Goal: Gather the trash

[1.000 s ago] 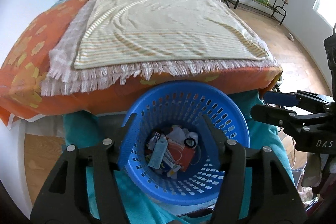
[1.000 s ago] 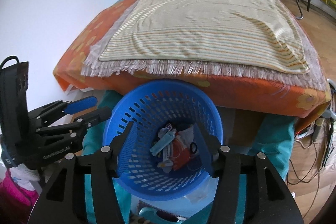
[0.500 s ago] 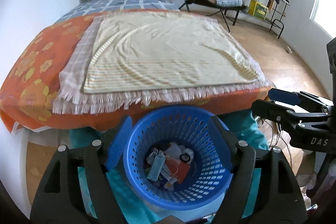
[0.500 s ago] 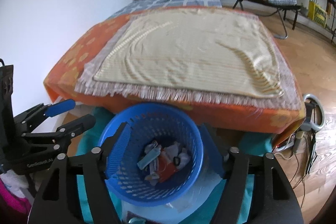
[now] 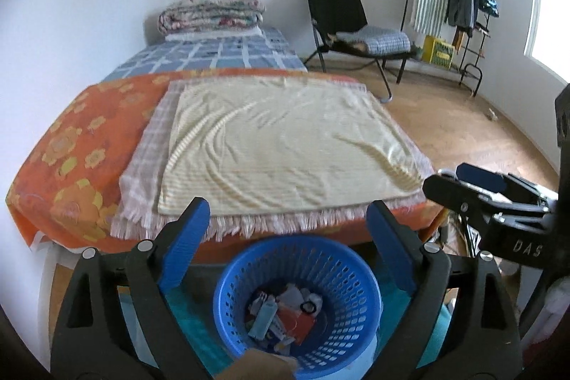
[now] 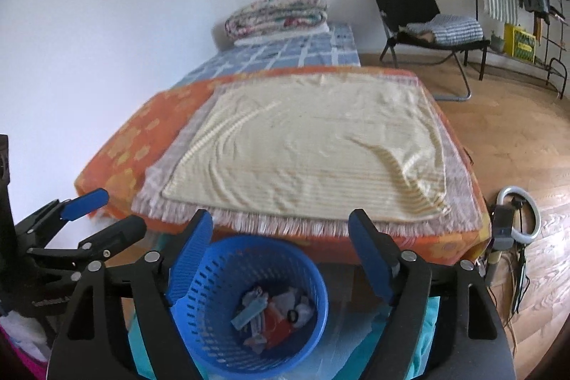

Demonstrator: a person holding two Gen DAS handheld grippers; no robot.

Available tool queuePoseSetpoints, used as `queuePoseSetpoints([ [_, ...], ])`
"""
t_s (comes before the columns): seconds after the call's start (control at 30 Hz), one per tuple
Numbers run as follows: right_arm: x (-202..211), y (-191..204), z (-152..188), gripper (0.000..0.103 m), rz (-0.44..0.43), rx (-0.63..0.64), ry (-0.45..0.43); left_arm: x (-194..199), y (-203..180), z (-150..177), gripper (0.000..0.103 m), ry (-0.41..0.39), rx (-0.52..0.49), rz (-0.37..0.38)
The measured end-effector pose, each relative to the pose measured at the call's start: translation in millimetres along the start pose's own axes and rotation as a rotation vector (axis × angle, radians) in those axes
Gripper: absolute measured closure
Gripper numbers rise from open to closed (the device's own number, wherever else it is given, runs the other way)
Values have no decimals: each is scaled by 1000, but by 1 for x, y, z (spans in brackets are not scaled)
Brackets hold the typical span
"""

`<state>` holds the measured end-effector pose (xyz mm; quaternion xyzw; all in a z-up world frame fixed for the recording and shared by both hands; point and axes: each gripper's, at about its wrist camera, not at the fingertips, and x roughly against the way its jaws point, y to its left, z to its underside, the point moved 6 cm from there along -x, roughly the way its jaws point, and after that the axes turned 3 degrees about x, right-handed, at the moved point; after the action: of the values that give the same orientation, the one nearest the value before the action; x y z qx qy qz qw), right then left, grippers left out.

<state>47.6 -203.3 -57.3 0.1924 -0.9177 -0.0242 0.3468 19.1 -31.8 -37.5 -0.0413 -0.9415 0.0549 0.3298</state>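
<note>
Blue plastic basket [image 5: 297, 305] holds wrappers [image 5: 281, 317] at the foot of the bed [image 5: 278, 145]; left gripper [image 5: 288, 234] and right gripper [image 6: 279, 232] hang above it, jaws spread wide, empty.

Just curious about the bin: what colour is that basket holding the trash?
Blue basket, with slotted walls; clearest in the left wrist view.

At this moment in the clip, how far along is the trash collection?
Done: wrappers and scraps lie in the blue basket. In hand: nothing; the left gripper and right gripper both have open, empty jaws above the basket. Left: no loose trash shows on the bed's striped blanket, so collection looks about finished.
</note>
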Motion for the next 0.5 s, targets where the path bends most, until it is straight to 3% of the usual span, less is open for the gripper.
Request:
queuePoseSetpoints([
  [0.07, 5, 0, -5, 24, -1, 1, -21, 5, -1, -7, 1, -20, 3, -12],
  [0.5, 14, -2, -24, 22, -7, -24, -60, 27, 4, -34, 0, -97, 18, -71],
])
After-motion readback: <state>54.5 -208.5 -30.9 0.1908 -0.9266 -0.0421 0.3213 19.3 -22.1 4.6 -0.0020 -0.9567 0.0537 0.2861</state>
